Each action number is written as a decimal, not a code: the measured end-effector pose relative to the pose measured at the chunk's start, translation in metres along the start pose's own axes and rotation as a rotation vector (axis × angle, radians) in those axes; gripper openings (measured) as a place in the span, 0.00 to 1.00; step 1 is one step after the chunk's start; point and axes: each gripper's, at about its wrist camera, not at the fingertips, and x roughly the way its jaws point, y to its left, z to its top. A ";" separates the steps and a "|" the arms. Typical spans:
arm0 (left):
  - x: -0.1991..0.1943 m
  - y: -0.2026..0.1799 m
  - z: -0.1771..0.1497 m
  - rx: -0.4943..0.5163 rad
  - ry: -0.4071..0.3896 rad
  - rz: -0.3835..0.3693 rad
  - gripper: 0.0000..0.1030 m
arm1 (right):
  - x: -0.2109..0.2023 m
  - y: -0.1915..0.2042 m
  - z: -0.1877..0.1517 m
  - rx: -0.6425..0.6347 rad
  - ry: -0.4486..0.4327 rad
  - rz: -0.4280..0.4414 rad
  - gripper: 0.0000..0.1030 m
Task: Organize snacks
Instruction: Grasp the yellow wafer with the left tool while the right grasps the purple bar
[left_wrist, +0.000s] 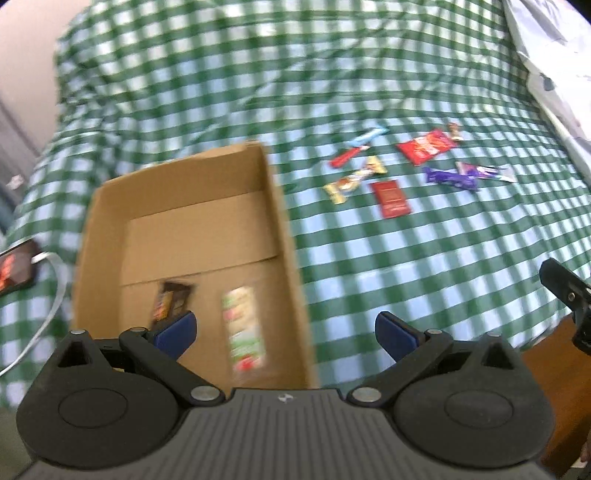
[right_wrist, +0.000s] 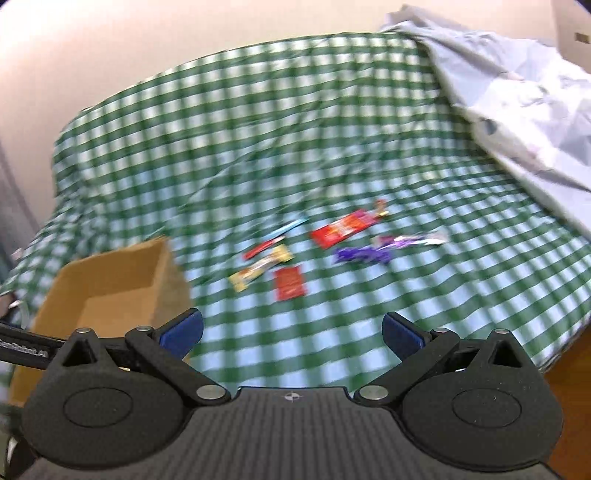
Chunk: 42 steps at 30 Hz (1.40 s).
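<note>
I am holding my left tool (left_wrist: 286, 330) wide apart and empty, hovering over the near end of the cardboard box (left_wrist: 280, 206), which is sitting open on the green checked bedspread (left_wrist: 221, 92). Two snacks are lying flat on the box floor: a dark wrapped bar (left_wrist: 171, 301) just beyond my left blue finger, and a green and red bar (left_wrist: 245, 328) beside it, nearer the box's right wall. Both are blurred, so I cannot read their labels.

I am keeping my right tool (right_wrist: 291, 332) spread wide as well, gripping nothing, with the bedspread showing between its blue fingers (right_wrist: 181, 334).

The remaining snacks are lying loose on the bedspread, well apart from the box to its right. Nearest are a flat red packet (right_wrist: 290, 282) and a yellow-ended bar (right_wrist: 260, 267) just beside it. Behind those are lying a thin red stick (right_wrist: 264, 245) and a thin blue stick (right_wrist: 293, 225), end to end. Farther right are a larger red pack (right_wrist: 341, 227), a small candy (right_wrist: 380, 208) at its far corner, a purple wrapper (right_wrist: 362, 254) and a purple and silver bar (right_wrist: 410, 240) touching it.

A pale crumpled sheet (right_wrist: 517, 92) is covering the bed's far right side. A phone (left_wrist: 16, 266) with a white cable (left_wrist: 51, 295) is lying left of the box.
</note>
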 end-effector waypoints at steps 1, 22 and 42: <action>0.008 -0.008 0.009 0.010 0.005 -0.006 1.00 | 0.006 -0.011 0.004 0.009 -0.004 -0.011 0.99; 0.293 -0.101 0.183 0.174 0.078 0.001 1.00 | 0.314 -0.105 0.059 -0.210 0.085 0.014 0.99; 0.345 -0.082 0.189 0.042 0.111 -0.093 1.00 | 0.389 -0.103 0.026 -0.340 0.109 0.075 1.00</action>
